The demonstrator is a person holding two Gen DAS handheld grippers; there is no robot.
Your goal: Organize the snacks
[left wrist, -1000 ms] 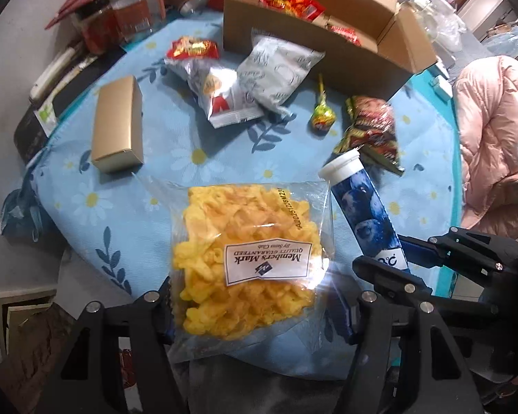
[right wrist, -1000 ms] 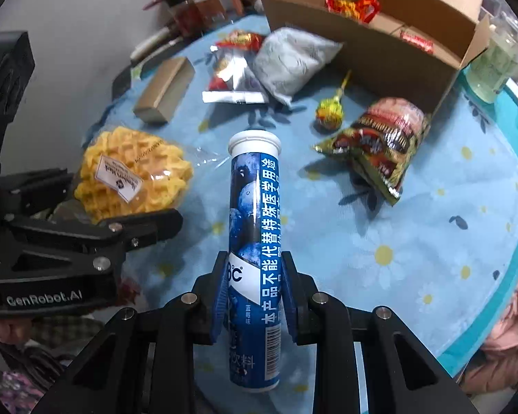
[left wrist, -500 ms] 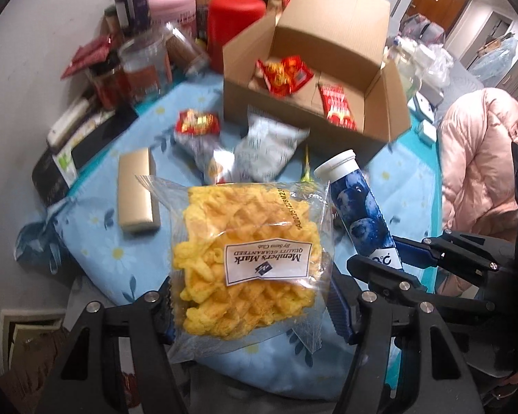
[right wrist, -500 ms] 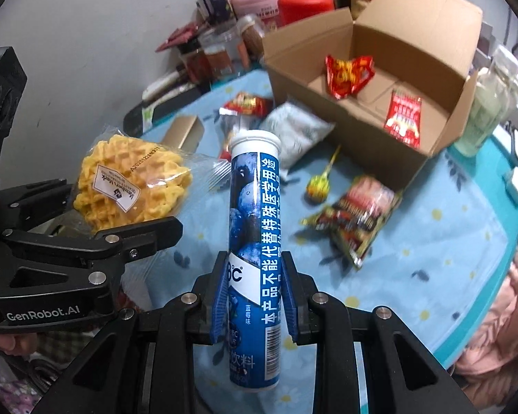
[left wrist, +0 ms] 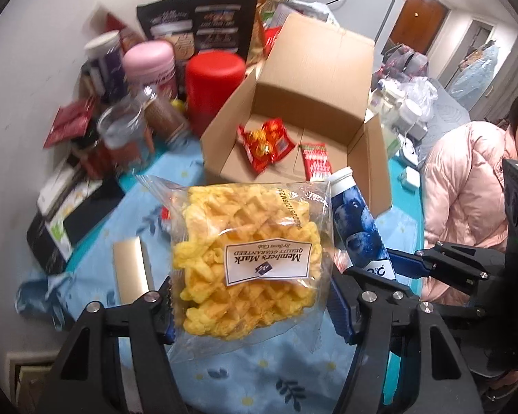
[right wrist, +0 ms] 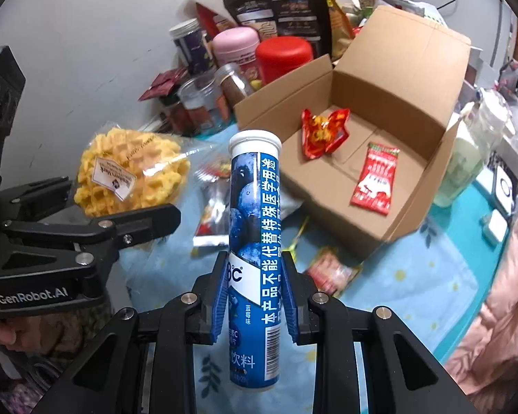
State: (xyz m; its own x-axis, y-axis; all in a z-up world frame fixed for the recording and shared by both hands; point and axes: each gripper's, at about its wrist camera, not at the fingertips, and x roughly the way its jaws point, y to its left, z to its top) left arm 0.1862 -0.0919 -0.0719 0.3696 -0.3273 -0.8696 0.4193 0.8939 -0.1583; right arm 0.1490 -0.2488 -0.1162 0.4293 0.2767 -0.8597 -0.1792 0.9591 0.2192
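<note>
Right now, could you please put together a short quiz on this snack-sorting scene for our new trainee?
1. True or false: the left gripper holds the bagged waffles.
2. What does the right gripper grip?
A. a lollipop
B. the blue tube
C. a red jar
3. Fill in: the open cardboard box already holds ___ red snack packets.

Key
1. True: the bag sits between the gripper's two fingers.
2. B: the jaws are closed on the tube's lower part, white cap pointing away.
3. Two: a crinkled red packet and a flat red packet lie on the box floor.
</note>
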